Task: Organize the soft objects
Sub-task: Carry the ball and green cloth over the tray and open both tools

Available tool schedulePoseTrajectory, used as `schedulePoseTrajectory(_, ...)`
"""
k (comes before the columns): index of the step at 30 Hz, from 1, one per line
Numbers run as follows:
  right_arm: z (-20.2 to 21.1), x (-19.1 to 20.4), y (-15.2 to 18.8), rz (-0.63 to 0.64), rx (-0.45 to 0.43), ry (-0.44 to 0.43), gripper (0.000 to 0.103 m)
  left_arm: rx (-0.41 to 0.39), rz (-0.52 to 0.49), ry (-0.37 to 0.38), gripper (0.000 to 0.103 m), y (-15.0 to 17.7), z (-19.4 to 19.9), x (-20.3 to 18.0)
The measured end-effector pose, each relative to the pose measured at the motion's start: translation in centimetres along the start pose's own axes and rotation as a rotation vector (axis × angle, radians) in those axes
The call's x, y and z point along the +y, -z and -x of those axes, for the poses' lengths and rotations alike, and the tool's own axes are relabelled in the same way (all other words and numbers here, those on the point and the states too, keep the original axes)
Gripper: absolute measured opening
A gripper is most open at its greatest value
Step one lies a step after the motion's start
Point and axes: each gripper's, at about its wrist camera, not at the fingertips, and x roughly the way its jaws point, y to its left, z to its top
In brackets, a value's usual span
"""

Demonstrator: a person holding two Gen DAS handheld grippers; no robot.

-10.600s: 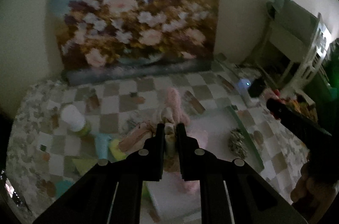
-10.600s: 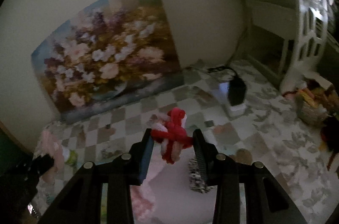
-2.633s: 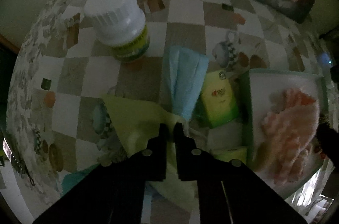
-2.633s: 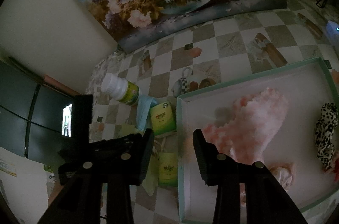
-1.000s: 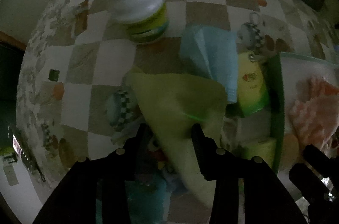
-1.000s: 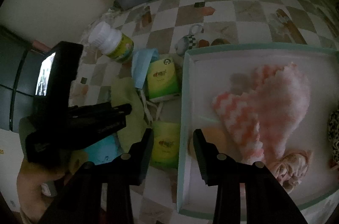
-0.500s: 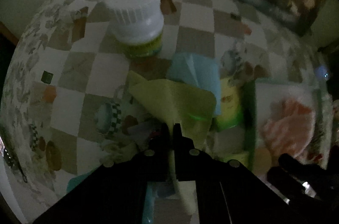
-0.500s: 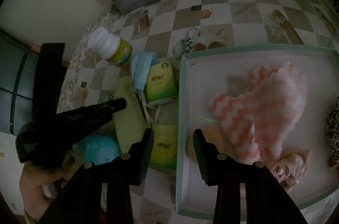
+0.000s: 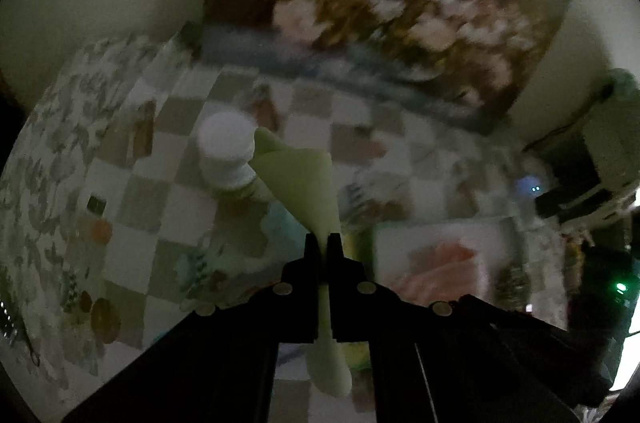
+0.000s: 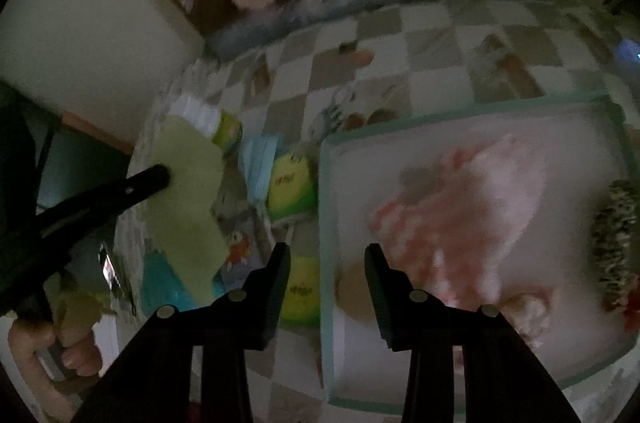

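Dim, blurred view. The left gripper (image 9: pixel 323 243) has its jaws pinched on a pale green cloth (image 9: pixel 304 179), which fans out in front of a white-capped bottle (image 9: pixel 228 155) on the checkered surface (image 9: pixel 132 191). A floral painting (image 9: pixel 384 3) leans against the wall.

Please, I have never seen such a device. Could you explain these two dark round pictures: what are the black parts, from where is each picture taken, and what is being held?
A person holds a pair of hand-held tongs in each hand; a wide-angle camera sits on each. One picture looks along the left tongs, which are shut on a pale green cloth lifted above the checkered tablecloth. Behind it stands a white-capped bottle. The other looks along the right tongs, open and empty, above the rim of a tray. In the tray lies a fluffy pink cloth. Beside it are two green packets.
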Motion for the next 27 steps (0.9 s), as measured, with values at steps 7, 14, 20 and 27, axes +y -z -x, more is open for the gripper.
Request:
schedulePoseTrajectory(7,5.0,-3.1,-0.8,-0.076,-0.125,0.108,0.041,-0.05,-0.075,0.083,0.003,0.2,1.5,-4.7)
schedulePoseTrajectory(14,9.4,-7.5,-0.7,-0.177,-0.227,0.251,0.041,0.035,-0.171,0.133,0.003,2.0,-1.7,-10.7)
schedulePoseTrajectory(20,10.8,-10.0,-0.4,-0.254,-0.255,0.252,0.041,0.113,-0.218,0.195,0.003,4.0,-4.4,-14.2)
schedulePoseTrajectory(27,10.9,-10.1,-0.2,-0.248,-0.252,0.253,0.041,0.238,-0.272,0.139,0.004,6.9,-9.3,-16.3)
